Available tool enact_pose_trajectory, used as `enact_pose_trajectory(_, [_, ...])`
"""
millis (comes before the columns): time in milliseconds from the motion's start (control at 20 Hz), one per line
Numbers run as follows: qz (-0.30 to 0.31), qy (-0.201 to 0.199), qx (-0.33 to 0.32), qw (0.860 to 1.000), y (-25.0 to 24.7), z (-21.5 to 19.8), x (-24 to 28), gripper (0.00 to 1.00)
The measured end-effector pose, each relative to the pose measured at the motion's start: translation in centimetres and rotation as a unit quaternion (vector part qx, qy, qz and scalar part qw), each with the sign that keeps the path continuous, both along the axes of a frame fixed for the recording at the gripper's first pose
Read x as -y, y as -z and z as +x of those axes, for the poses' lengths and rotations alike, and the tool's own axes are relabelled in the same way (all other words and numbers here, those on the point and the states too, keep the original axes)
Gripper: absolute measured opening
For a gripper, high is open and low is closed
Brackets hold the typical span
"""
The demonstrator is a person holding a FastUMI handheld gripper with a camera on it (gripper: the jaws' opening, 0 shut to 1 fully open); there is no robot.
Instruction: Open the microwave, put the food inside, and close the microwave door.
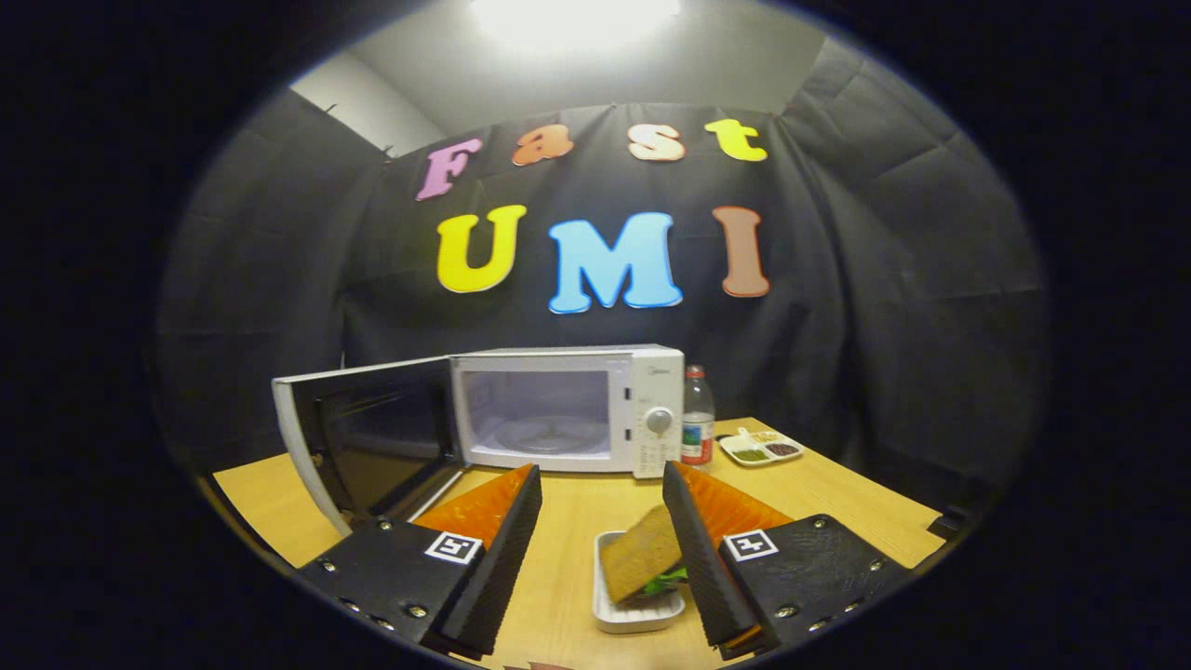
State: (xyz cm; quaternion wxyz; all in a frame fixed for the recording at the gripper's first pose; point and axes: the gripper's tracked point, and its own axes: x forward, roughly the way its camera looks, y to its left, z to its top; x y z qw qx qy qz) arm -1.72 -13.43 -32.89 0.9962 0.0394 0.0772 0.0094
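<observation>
Gripper: we are seeing the gripper (600, 484) hovering over the wooden table (837, 502) in front of the microwave (568, 408), its fingers standing wide apart and pressing on nothing
Food: we are looking at a sandwich (640, 556), brown bread with green leaf showing at its lower edge, lying in a small white tray (637, 616) on the table, well short of the microwave; it is sitting between the fingers, close against the right one, and we cannot tell whether that finger is touching it
Microwave: we are finding it white and standing at the back of the table, cavity and glass turntable showing
Door: the microwave door (368, 437) is hanging fully open, swung out to the microwave's left
Bottle: a clear bottle (697, 416) with a red cap is standing just beside the microwave's right side
Dish: a white divided dish (761, 448) of sauces is lying just right of the bottle, farther from the microwave
</observation>
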Motion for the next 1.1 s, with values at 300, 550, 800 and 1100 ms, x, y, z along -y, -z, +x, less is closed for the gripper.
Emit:
enact_pose_trajectory(300, [0.094,0.032,-0.052,0.994,6.1,1.1,4.7,0.84])
enact_pose_trajectory(550, [0.160,0.013,-0.089,0.983,9.3,2.1,3.8,0.74])
enact_pose_trajectory(800, [0.219,0.004,-0.116,0.969,9.8,2.6,3.4,0.38])
enact_pose_trajectory(1100, [0.192,-0.002,-0.101,0.976,6.3,2.2,1.9,0.21])
